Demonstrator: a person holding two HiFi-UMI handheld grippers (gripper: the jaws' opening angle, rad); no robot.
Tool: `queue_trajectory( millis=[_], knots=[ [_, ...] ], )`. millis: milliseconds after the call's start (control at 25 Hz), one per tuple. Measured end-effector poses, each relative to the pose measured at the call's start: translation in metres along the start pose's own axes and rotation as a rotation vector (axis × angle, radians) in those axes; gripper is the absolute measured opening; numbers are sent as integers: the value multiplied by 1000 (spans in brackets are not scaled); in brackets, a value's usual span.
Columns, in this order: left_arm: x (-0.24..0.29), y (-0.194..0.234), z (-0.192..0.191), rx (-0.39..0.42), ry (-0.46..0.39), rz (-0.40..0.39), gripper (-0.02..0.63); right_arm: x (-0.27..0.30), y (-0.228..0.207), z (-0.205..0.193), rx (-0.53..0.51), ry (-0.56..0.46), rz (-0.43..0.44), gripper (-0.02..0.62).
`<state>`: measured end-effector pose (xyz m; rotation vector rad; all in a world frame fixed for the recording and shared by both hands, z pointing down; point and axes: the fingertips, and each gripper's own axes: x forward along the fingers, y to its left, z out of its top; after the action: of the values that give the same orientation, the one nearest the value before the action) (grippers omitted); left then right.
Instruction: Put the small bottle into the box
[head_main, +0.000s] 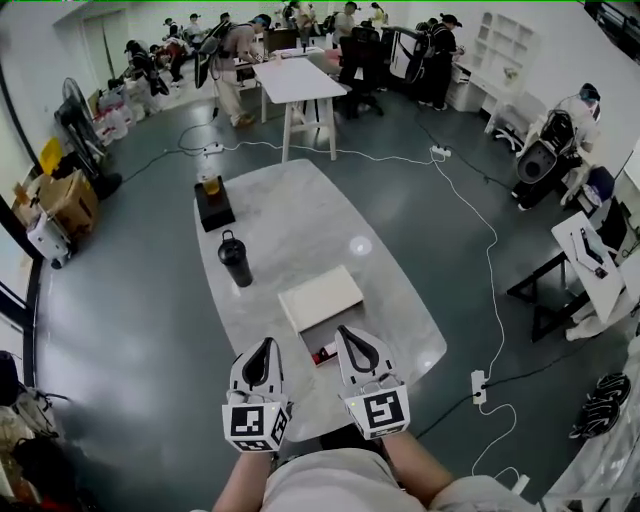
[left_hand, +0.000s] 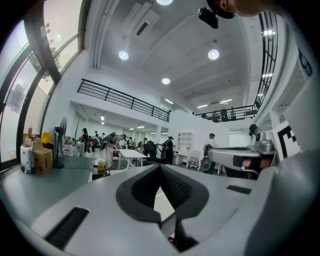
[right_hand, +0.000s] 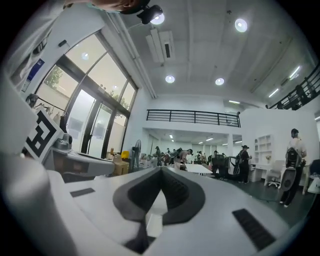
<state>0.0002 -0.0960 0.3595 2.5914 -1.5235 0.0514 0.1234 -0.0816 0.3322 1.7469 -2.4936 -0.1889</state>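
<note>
A flat white box (head_main: 320, 297) lies on the grey marble table (head_main: 300, 220), in its near half. Just in front of the box's near edge lies a small red and white item (head_main: 325, 353), apparently the small bottle, partly hidden by the right gripper. My left gripper (head_main: 266, 343) is held over the table's near edge, left of that item, with its jaws shut and empty. My right gripper (head_main: 343, 331) is right beside the item, also shut on nothing. In both gripper views the jaws (left_hand: 160, 167) (right_hand: 161, 170) meet at their tips and point up towards the room.
A black flask (head_main: 236, 258) stands upright left of the box. Farther back sits a black block with a cup of yellow drink (head_main: 212, 198) on it. Cables (head_main: 480, 230) run over the floor at the right. People and a white table (head_main: 295, 80) are far behind.
</note>
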Motion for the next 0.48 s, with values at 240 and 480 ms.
queue_trajectory(
  millis=[240, 480],
  knots=[
    [-10, 19, 29, 12, -59, 10, 21, -9, -16, 27, -28, -52, -57, 25],
    [-10, 32, 39, 8, -83, 29, 21, -8, -23, 32, -24, -60, -80, 25]
  ],
)
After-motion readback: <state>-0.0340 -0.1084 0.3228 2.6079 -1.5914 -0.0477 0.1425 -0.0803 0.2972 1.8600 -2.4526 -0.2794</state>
